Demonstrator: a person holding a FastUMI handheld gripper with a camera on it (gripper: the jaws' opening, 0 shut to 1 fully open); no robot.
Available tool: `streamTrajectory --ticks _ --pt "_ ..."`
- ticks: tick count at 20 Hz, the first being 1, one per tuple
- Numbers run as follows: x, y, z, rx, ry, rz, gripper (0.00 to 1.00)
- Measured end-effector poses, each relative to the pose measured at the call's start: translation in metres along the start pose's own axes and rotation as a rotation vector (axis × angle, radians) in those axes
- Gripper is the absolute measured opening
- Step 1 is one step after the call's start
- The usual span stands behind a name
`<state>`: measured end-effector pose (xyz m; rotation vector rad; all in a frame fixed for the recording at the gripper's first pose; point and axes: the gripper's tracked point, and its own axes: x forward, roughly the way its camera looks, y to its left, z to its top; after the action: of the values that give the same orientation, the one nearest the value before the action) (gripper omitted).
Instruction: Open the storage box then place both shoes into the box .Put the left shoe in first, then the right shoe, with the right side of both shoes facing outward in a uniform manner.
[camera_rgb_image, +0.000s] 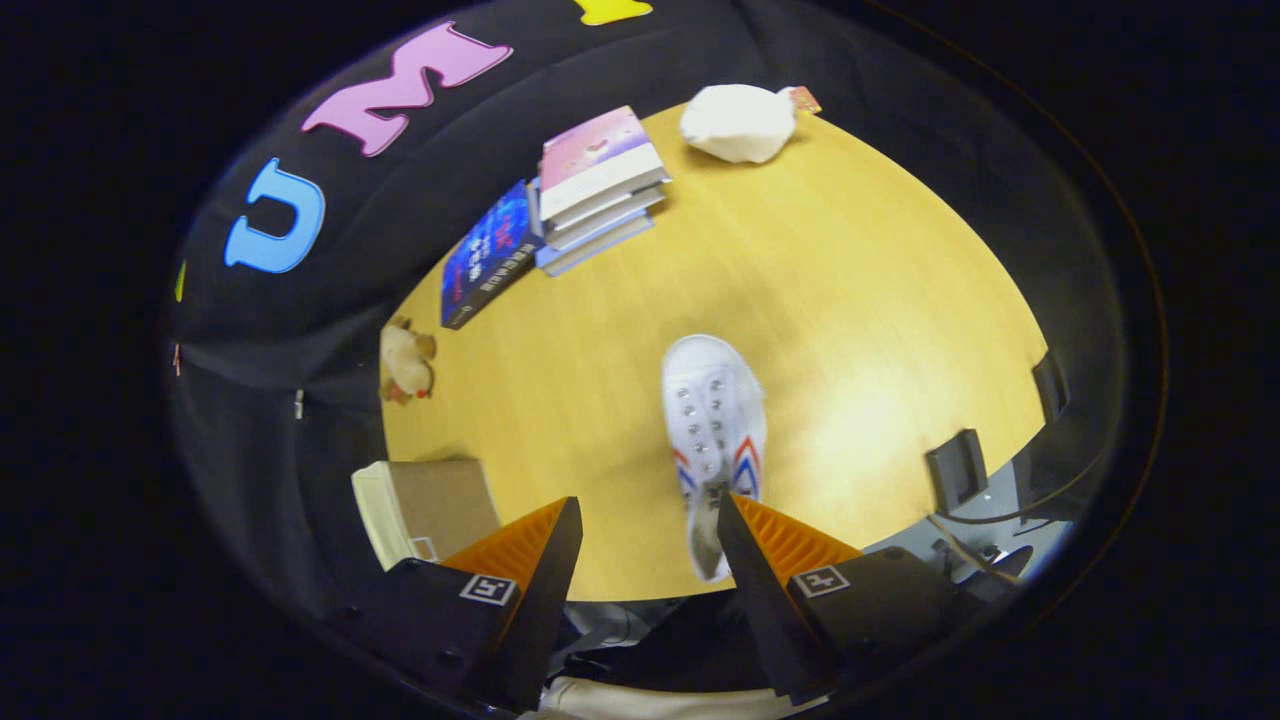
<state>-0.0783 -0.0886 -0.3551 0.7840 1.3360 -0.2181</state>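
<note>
A white lace-less sneaker with red and blue side stripes lies on the yellow wooden table, toe pointing away from me. Its heel end reaches down beside my right finger. My gripper hovers above the table with its fingers wide apart and nothing between them. The storage box, cream-walled with a brown top, stands just beyond my left finger at the table's near left corner. I cannot tell whether its lid is up or down.
A stack of books with a dark blue book leaning against it sits at the table's far left. A white bundle lies at the far edge. A small plush toy sits at the left edge. Black clamps grip the right edge.
</note>
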Motion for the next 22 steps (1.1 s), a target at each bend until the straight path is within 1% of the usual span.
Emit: streamTrajectory --ticks 3,6,7,10,12,14,15,16,17,18,19,20,21,22 --pt "0.032 -0.030 0.000 -0.009 0.028 -0.046 0.84" --pt "0.063 -0.056 0.002 -0.073 0.039 -0.118 0.83" --pt "0.072 -0.061 0.003 -0.090 0.049 -0.136 0.81" --pt "0.095 -0.066 -0.001 -0.115 0.084 -0.162 0.81" --pt "0.105 -0.059 -0.009 -0.117 0.107 -0.152 0.81" --pt "0.110 -0.054 -0.010 -0.129 0.112 -0.153 0.75" --pt "0.113 -0.052 -0.013 -0.130 0.122 -0.159 0.69" --pt "0.117 -0.055 -0.013 -0.134 0.123 -0.186 0.60" --pt "0.113 -0.054 -0.008 -0.140 0.126 -0.193 0.55" --pt "0.116 -0.057 -0.013 -0.152 0.128 -0.198 0.53" --pt "0.113 -0.055 -0.010 -0.151 0.117 -0.200 0.43" --pt "0.110 -0.056 -0.009 -0.138 0.106 -0.193 0.37" --pt "0.107 -0.056 -0.009 -0.131 0.099 -0.177 0.27" --pt "0.105 -0.053 -0.009 -0.102 0.096 -0.149 0.22"
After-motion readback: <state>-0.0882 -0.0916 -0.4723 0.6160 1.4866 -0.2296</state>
